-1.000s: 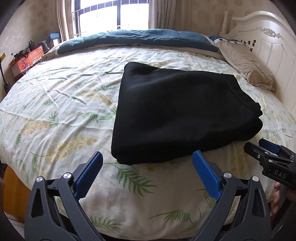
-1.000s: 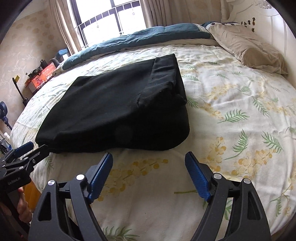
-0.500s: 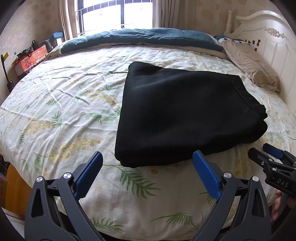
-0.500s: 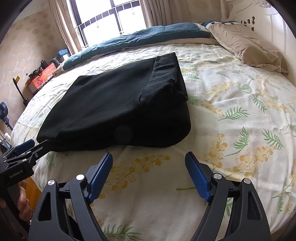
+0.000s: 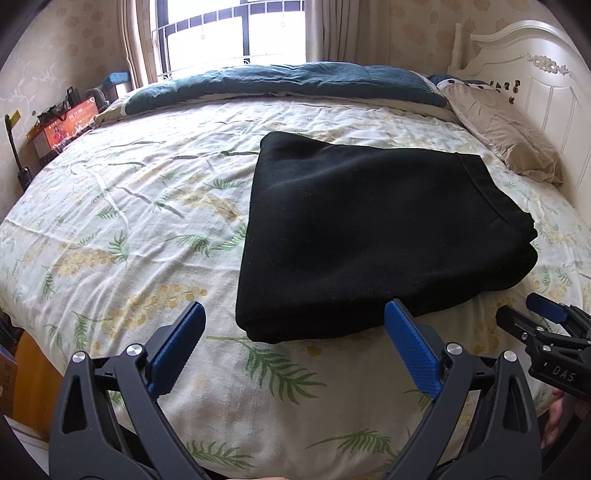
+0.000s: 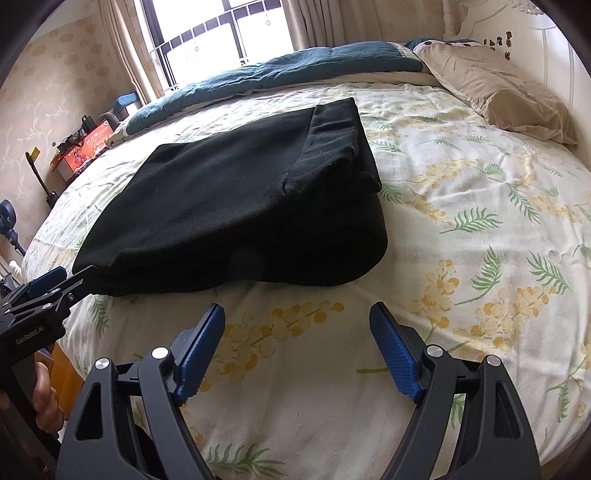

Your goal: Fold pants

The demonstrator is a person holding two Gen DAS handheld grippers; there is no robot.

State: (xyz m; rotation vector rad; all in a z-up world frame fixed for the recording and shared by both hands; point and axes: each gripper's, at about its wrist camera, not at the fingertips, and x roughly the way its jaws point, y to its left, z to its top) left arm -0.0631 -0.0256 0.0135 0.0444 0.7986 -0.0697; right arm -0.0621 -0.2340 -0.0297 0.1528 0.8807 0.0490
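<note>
The black pants lie folded on the bed. Both the left gripper and right gripper hover nearby, fingers spread wide, holding nothing.

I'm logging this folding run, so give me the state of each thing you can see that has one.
black pants: folded into a flat stack, lying on the bed
left gripper: open, holding nothing
right gripper: open, holding nothing
curtains: drawn apart
pillow: lying by the headboard, creased
</note>
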